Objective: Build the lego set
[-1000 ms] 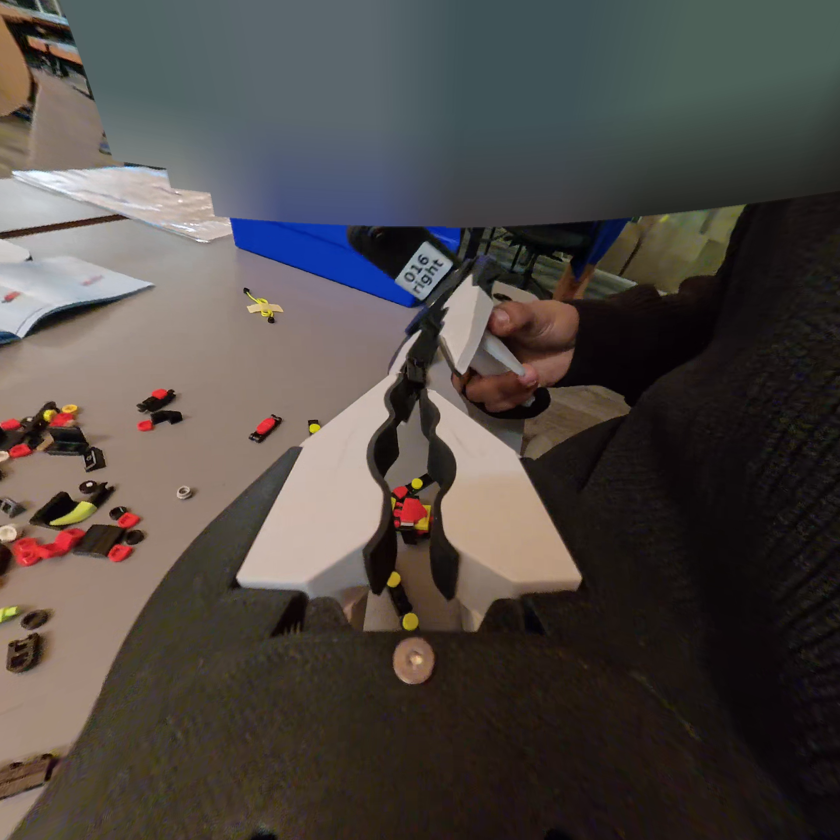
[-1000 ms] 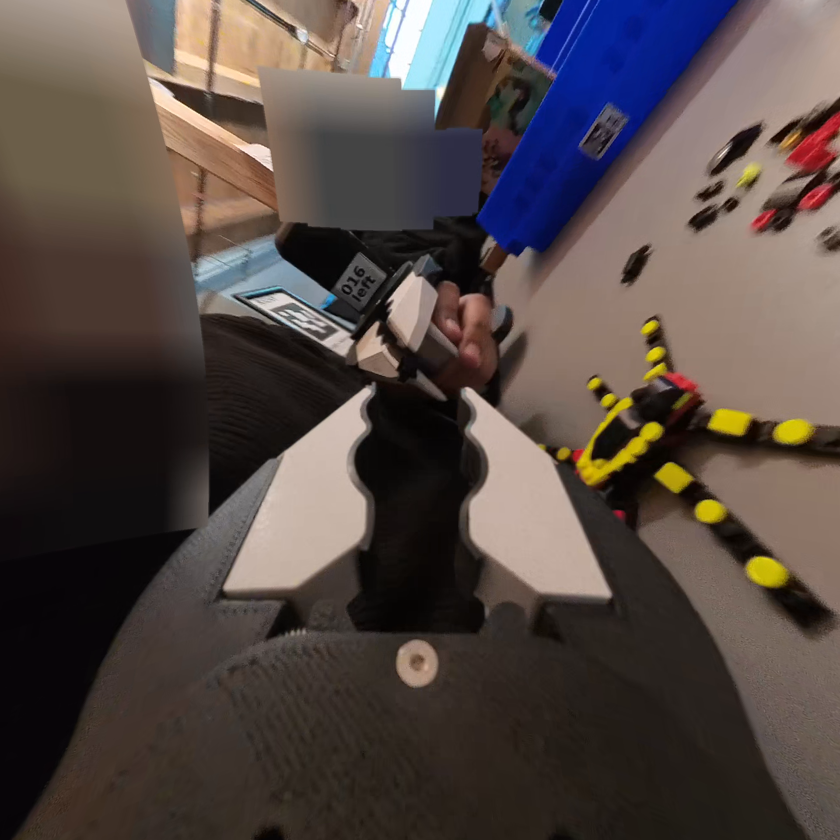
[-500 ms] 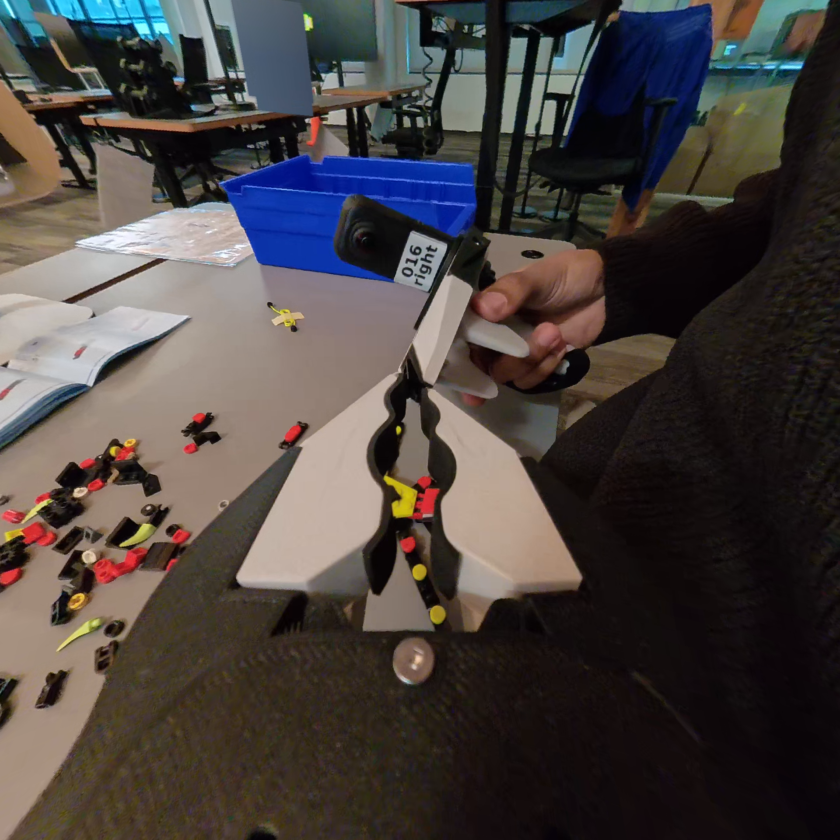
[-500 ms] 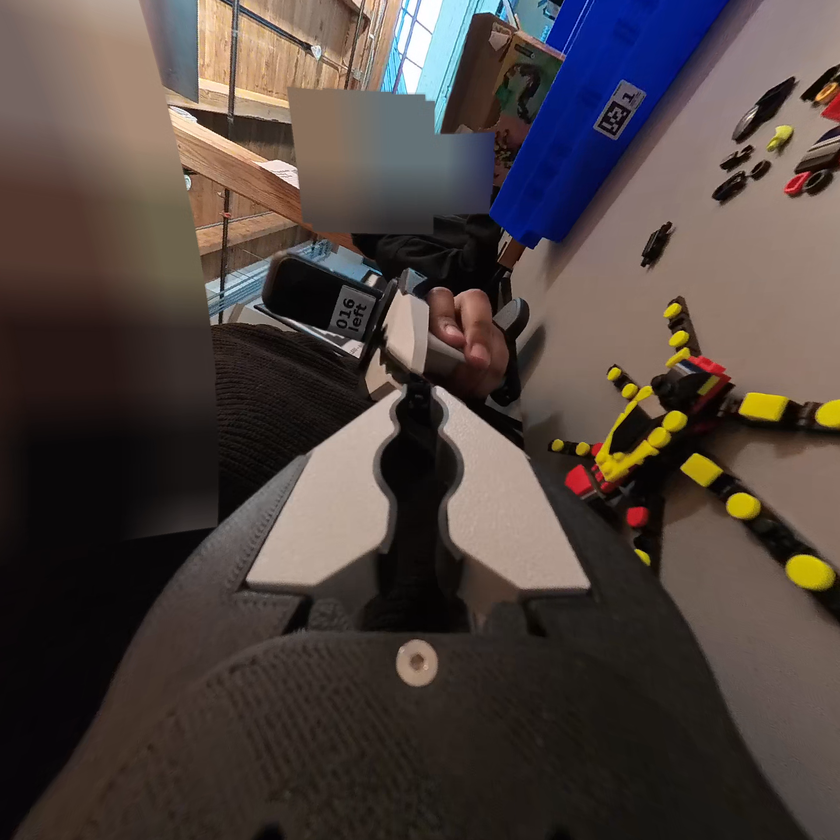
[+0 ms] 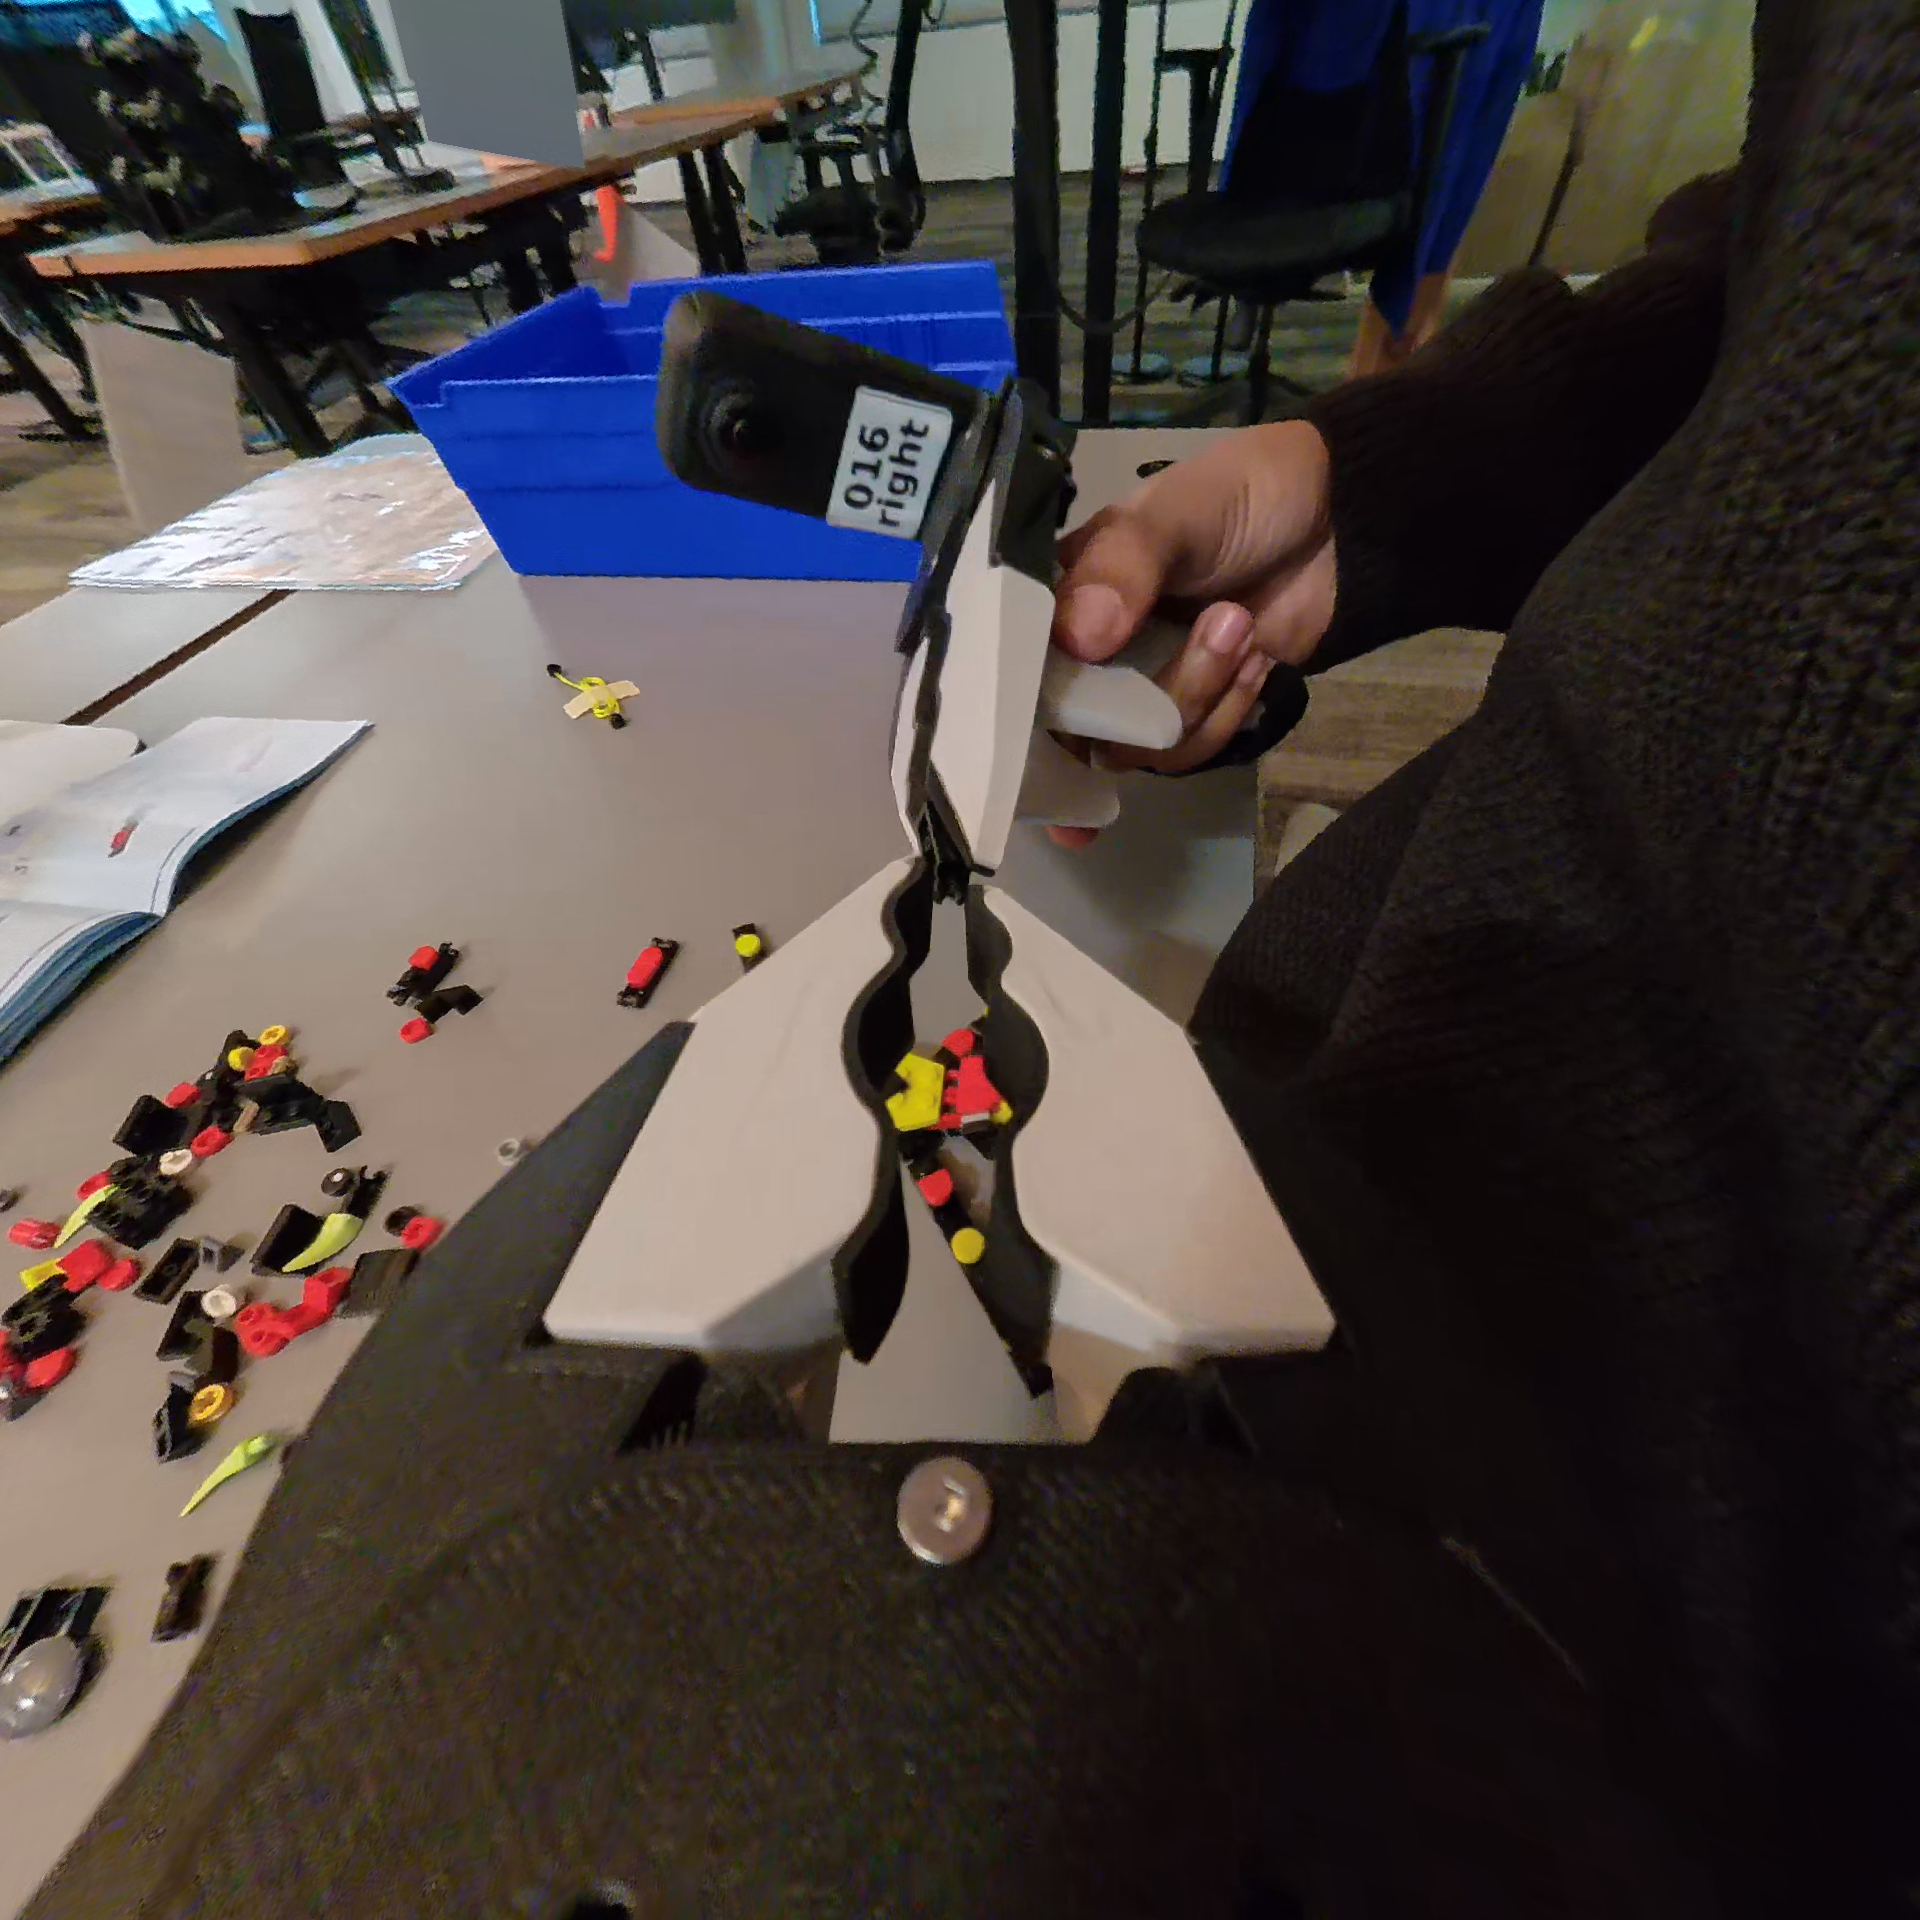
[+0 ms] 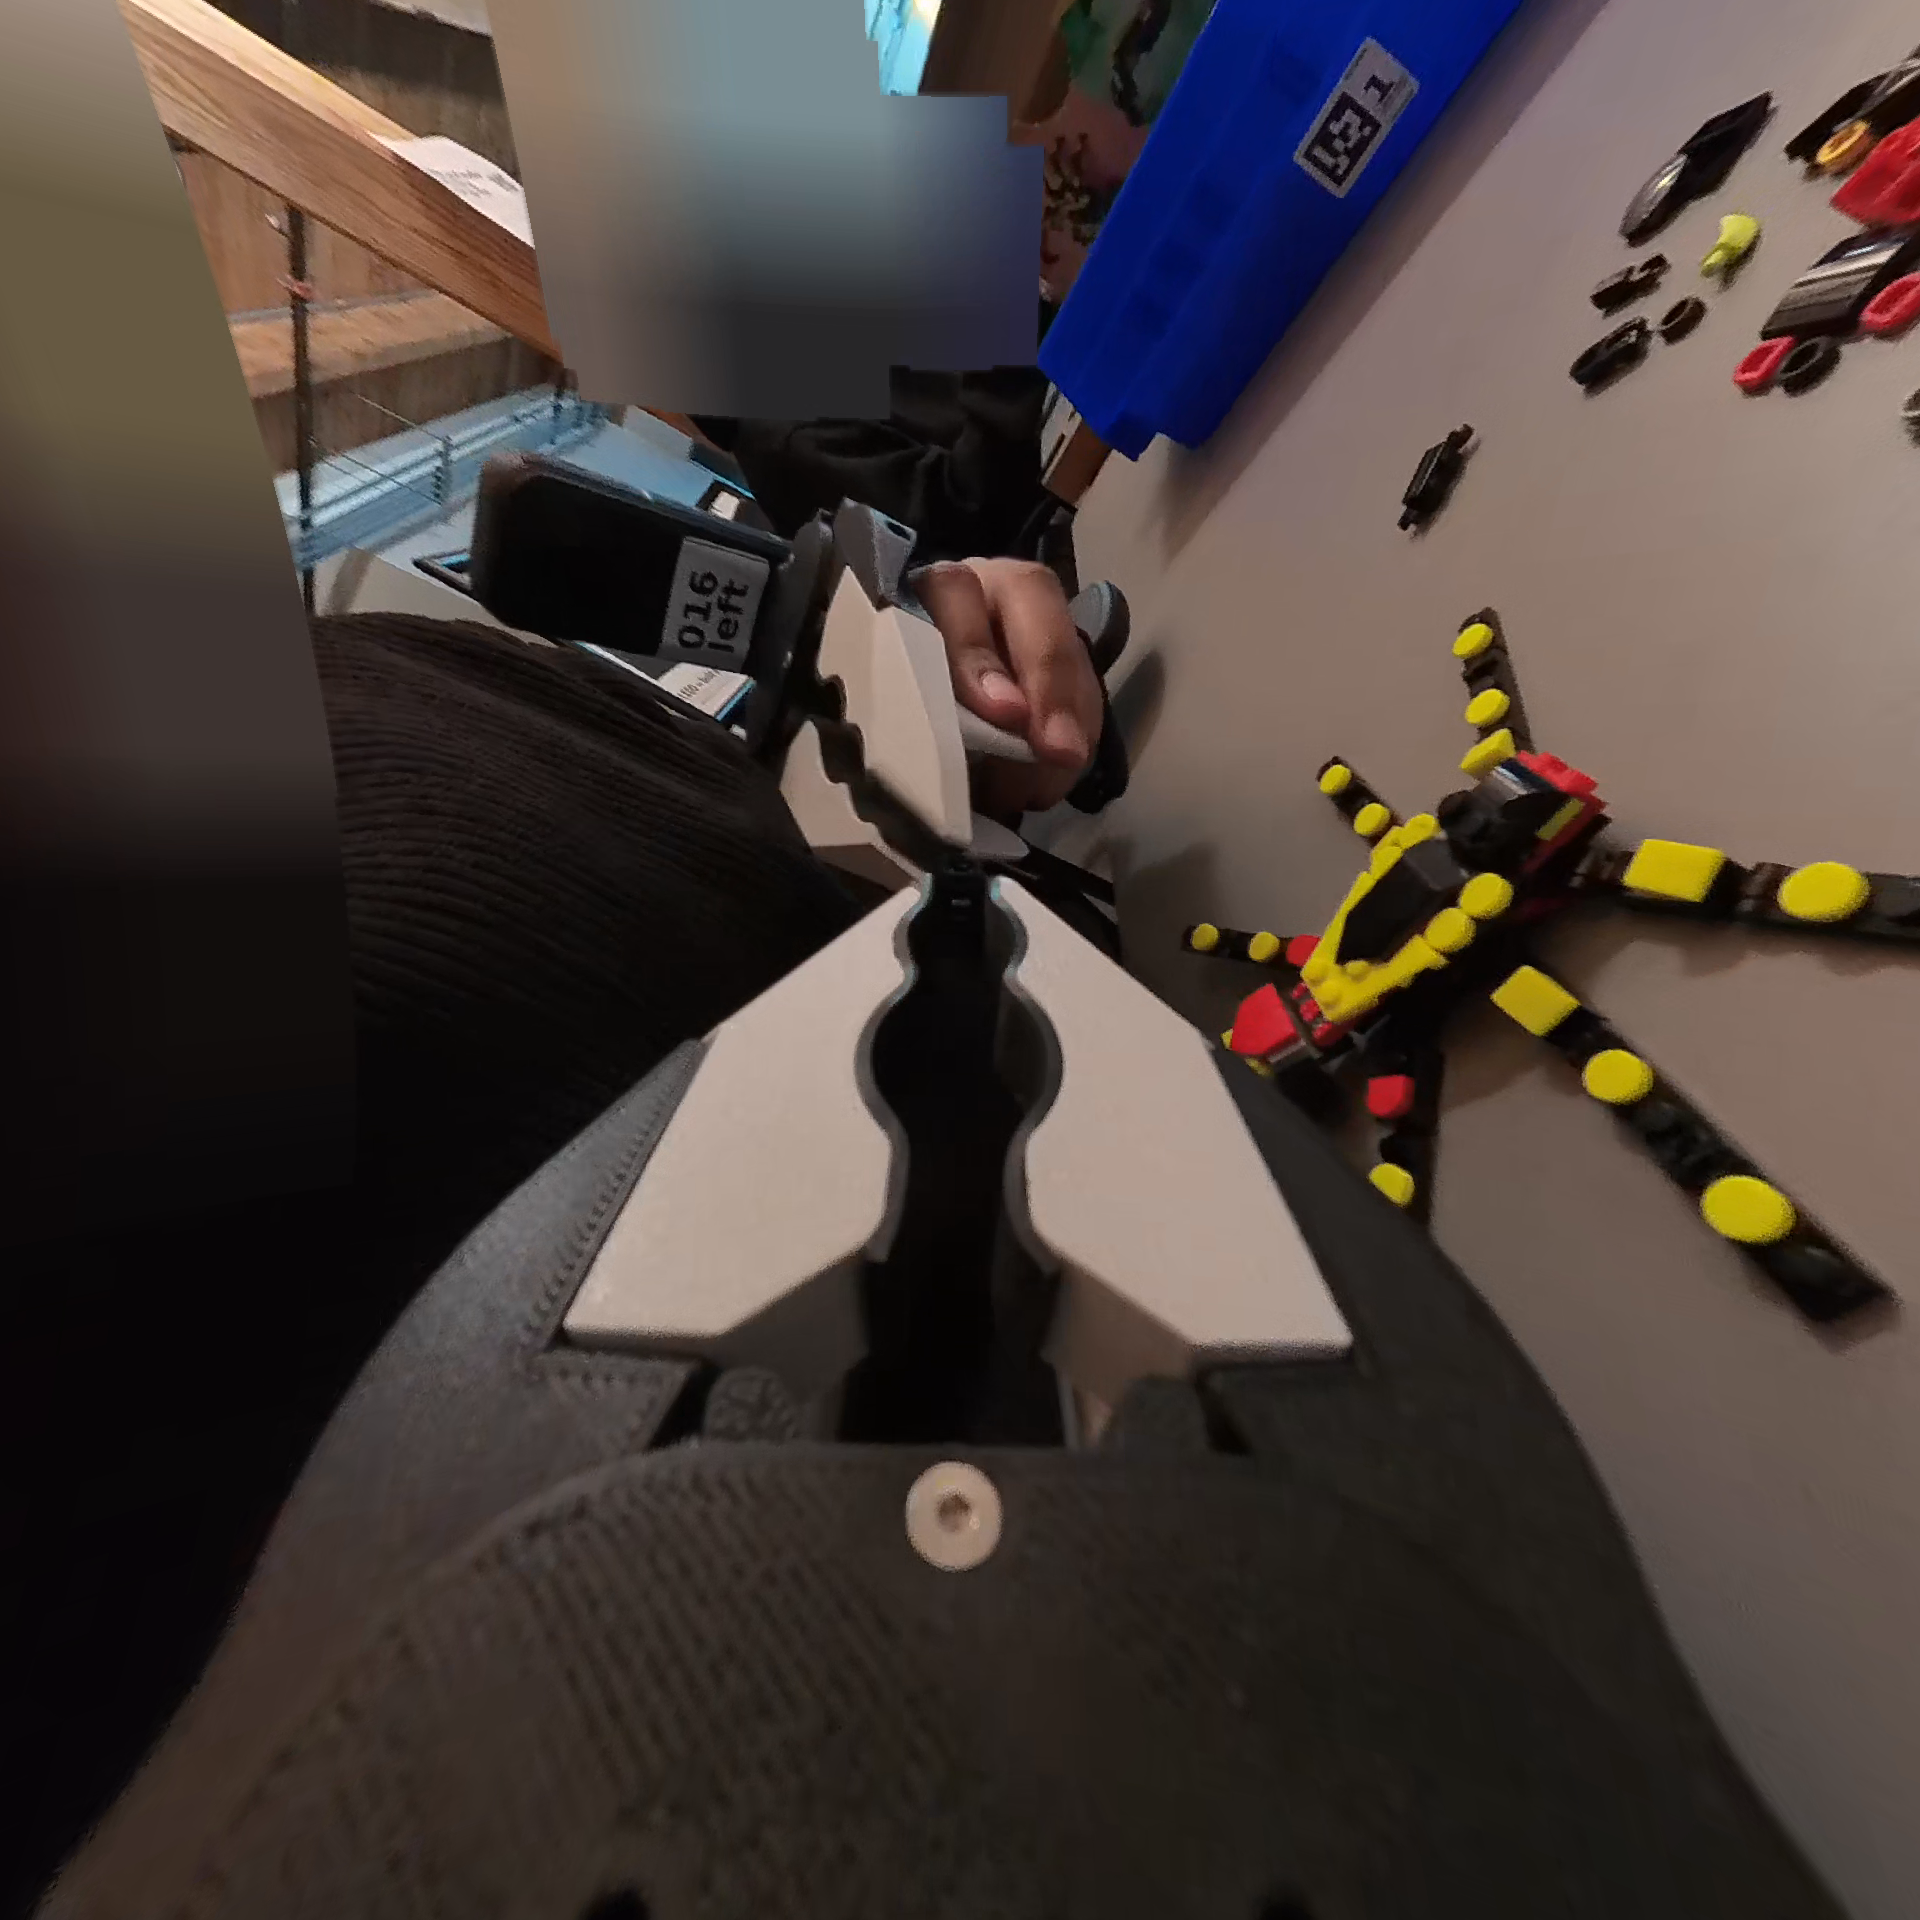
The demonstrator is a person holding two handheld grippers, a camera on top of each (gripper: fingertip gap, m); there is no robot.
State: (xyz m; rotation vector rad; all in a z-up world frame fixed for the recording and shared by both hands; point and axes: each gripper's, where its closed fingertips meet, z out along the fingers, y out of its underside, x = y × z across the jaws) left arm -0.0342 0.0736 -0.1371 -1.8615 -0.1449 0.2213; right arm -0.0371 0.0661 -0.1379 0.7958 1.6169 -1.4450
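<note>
We hold left gripper (image 5: pixel 943 883) and right gripper (image 6: pixel 958 883) tip to tip above the counter (image 5: pixel 644 831), both jaws together on a small black piece (image 6: pixel 957 891).

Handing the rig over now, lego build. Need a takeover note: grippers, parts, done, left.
Left gripper: nearly shut, tips on a small black piece.
Right gripper: nearly shut, meeting the left tip to tip on that piece; which one bears it is unclear.
Model: yellow, black and red, legs spread, lying on the table below the grippers.
Loose pieces: scattered to the left; booklet open beyond them.
Done: body and legs joined.
Left: attach the held piece, then the loose ones.
</note>
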